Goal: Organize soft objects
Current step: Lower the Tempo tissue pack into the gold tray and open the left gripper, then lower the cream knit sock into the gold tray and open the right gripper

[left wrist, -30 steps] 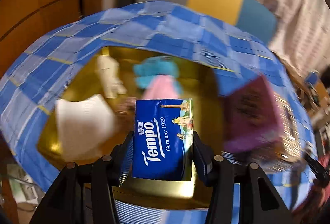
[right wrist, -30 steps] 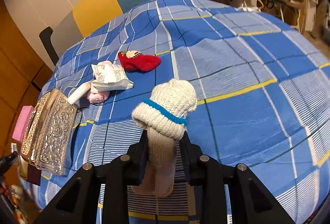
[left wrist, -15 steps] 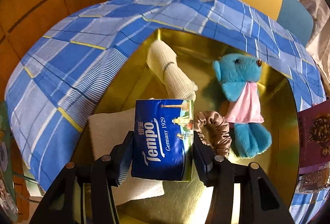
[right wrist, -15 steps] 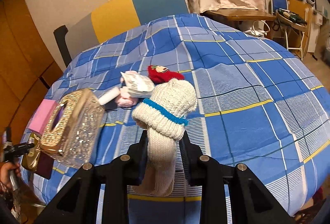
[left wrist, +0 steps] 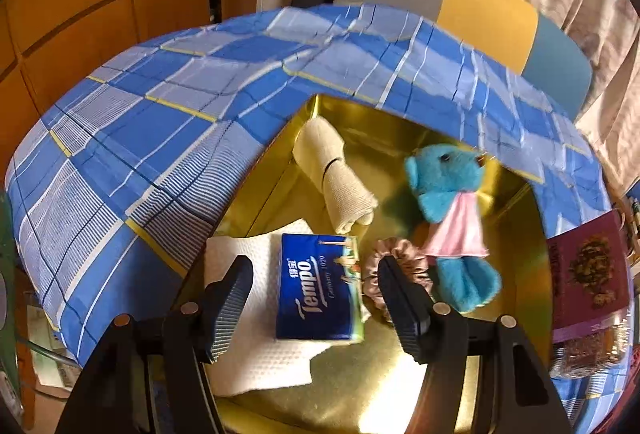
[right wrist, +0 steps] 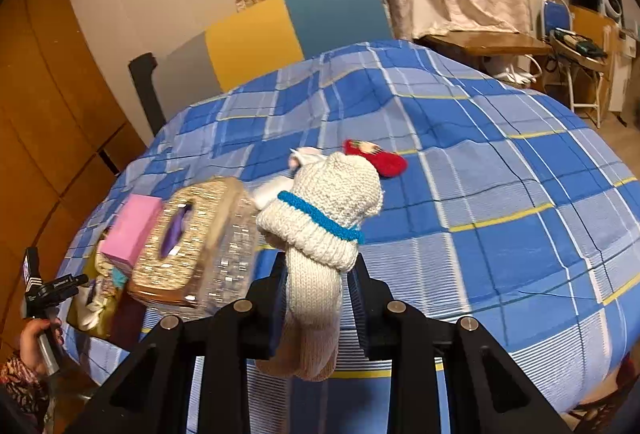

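My left gripper (left wrist: 316, 276) is open over the gold box (left wrist: 400, 386). A blue Tempo tissue pack (left wrist: 318, 294) lies between the fingers on a white paper napkin (left wrist: 256, 346) in the box. Also in the box are a rolled beige cloth (left wrist: 332, 174), a blue plush bear in pink (left wrist: 452, 210) and a pink scrunchie (left wrist: 394, 254). My right gripper (right wrist: 320, 274) is shut on a cream knit sock with a blue band (right wrist: 320, 218), held above the blue plaid cloth (right wrist: 500, 234). A red knit item (right wrist: 378, 158) lies on the cloth beyond it.
A glittery tissue box (right wrist: 192, 242) and a pink box (right wrist: 130, 228) stand left of the sock, beside the gold box (right wrist: 86, 318). A maroon lid (left wrist: 586, 274) stands at the box's right. A padded chair (right wrist: 280, 30) stands behind the table.
My left gripper has opened and let go of the Tempo pack, which now lies on the napkin in the box. My right gripper has lifted and swung left with the sock.
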Tool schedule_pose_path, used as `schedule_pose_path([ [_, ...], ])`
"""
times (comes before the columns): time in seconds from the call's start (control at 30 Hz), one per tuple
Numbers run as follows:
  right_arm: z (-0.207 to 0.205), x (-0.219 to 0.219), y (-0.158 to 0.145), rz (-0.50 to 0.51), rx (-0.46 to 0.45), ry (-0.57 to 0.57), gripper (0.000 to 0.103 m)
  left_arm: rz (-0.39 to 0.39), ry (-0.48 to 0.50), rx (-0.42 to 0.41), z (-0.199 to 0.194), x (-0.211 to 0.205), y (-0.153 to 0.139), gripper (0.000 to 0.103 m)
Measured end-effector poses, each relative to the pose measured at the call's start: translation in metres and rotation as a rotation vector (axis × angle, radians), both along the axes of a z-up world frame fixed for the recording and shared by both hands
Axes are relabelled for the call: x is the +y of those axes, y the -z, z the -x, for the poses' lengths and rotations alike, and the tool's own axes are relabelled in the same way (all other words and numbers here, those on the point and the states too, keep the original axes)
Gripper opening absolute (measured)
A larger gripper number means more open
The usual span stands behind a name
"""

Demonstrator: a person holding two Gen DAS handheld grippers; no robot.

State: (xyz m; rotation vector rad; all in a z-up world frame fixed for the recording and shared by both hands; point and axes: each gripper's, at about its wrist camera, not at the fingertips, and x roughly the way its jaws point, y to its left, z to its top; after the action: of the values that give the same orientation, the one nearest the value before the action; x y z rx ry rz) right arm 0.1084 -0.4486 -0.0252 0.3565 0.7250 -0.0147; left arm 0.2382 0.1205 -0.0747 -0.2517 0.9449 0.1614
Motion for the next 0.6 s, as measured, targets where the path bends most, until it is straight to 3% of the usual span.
schedule_pose_path([
  [0.27, -0.006, 0.047, -0.025, -0.006, -0.043, -0.079, 0.029, 0.104, 0.078, -0.074, 0.049, -0.028, -0.013, 0.066],
  [0.6, -0.027, 0.147, -0.047, -0.040, -0.079, -0.274, 0.029, 0.096, 0.148, -0.162, 0.092, -0.055, -0.012, 0.066],
])
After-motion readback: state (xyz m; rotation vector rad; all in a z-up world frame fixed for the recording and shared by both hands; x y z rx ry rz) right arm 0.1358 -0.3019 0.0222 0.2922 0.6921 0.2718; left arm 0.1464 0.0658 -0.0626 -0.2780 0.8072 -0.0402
